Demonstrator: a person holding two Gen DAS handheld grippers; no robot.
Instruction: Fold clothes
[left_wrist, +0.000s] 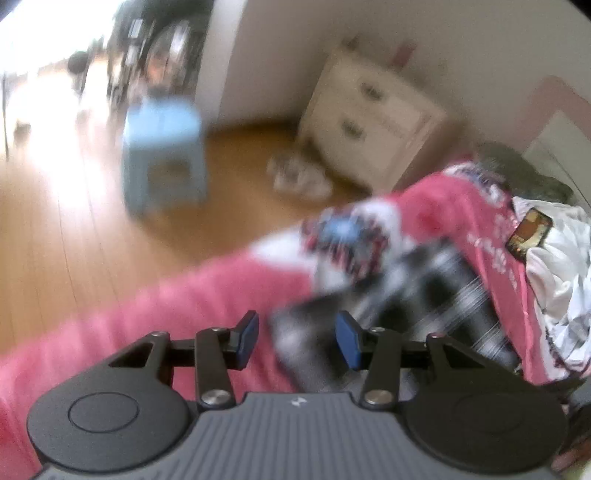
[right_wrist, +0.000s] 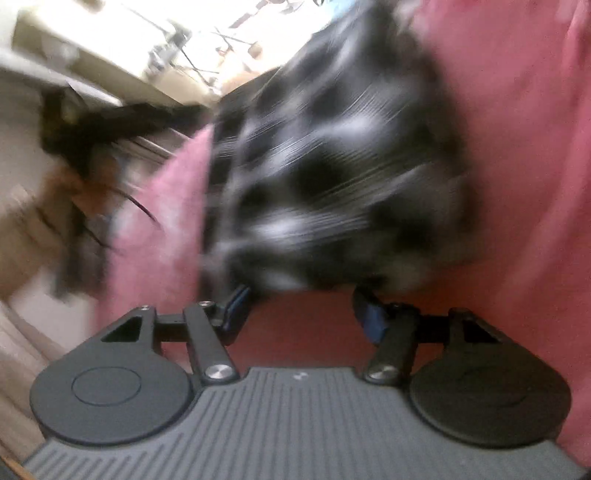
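Observation:
A black-and-white checked garment (left_wrist: 424, 291) lies on a pink bedspread (left_wrist: 207, 299). In the left wrist view my left gripper (left_wrist: 297, 339) is open, blue pads wide apart, and the garment's near corner lies in the gap between them, not pinched. The right wrist view shows the same checked garment (right_wrist: 332, 166) filling the middle, heavily blurred by motion. My right gripper (right_wrist: 303, 312) is open just below the cloth's near edge, its fingertips partly tucked under that edge, with bare pink bedspread (right_wrist: 517, 184) between the fingers.
A crumpled white garment (left_wrist: 557, 280) with a brown patch lies at the bed's right side. Beyond the bed are a wooden floor (left_wrist: 74, 229), a light blue stool (left_wrist: 162, 155) and a white drawer cabinet (left_wrist: 373, 118). Dark tangled items (right_wrist: 85, 147) hang left of the bed.

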